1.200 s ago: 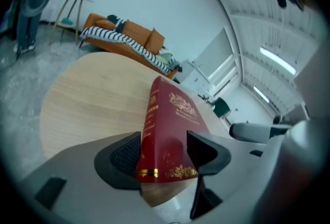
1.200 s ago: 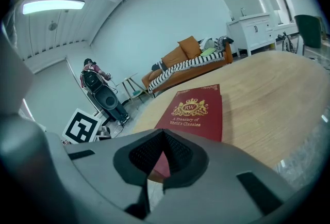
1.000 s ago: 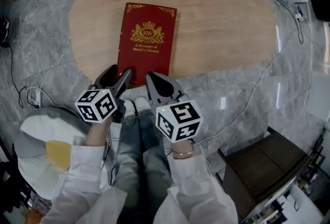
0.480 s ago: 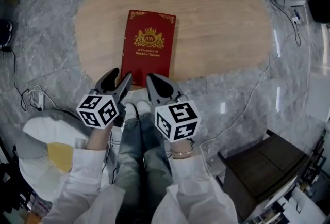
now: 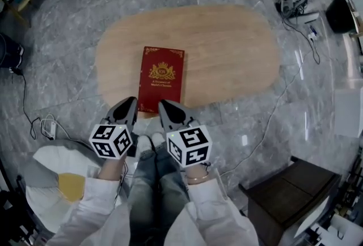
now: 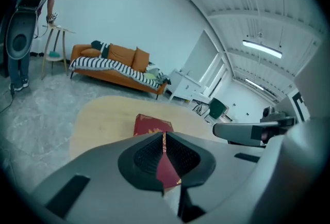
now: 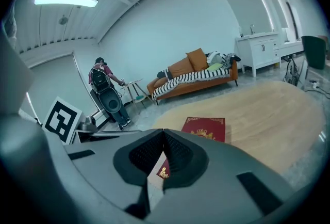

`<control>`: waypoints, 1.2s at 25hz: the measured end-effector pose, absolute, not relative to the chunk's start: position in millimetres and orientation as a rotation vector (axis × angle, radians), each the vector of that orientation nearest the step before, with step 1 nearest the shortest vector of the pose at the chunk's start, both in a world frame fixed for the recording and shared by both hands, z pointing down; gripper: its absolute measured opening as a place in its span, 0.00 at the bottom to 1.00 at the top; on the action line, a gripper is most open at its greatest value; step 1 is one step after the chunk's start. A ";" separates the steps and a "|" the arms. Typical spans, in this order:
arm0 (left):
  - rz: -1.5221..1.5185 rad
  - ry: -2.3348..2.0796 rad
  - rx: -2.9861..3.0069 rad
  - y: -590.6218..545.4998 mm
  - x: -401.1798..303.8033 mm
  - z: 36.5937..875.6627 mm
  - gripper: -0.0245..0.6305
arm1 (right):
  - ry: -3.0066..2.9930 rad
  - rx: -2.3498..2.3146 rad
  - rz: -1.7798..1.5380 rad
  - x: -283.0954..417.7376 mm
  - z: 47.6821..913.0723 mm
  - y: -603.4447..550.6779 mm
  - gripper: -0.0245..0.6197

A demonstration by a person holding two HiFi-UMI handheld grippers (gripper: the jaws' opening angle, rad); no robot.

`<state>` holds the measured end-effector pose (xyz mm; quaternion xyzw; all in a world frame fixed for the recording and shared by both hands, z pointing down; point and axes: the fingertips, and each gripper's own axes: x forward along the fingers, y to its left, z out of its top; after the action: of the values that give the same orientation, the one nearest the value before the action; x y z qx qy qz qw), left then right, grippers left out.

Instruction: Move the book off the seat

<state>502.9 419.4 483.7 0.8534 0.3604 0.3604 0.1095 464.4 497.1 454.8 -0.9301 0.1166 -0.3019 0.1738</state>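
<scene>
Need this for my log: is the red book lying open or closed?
Closed. The red book lies flat on the wooden surface, its front cover with gold crest facing up, no pages showing.

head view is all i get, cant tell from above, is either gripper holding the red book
observer: no. in the left gripper view the left gripper has jaws that have just been closing; they meet with nothing between them.
operator: and the right one
observer: the right gripper has its jaws together on nothing too. the red book lies flat on the wooden top beyond them.
</scene>
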 end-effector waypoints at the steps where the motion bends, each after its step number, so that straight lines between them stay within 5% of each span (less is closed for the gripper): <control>1: 1.054 1.075 2.516 420.0 504.4 473.5 0.06 | 0.336 -2.650 -0.859 464.6 446.9 495.2 0.05; 30: 0.850 1.361 2.496 434.1 475.5 228.3 0.05 | 0.400 -2.863 -0.685 450.8 226.0 470.7 0.05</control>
<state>475.5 434.1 228.3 0.8379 0.4570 0.2855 0.0869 450.8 470.7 226.0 -0.9602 0.1341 -0.2297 0.0850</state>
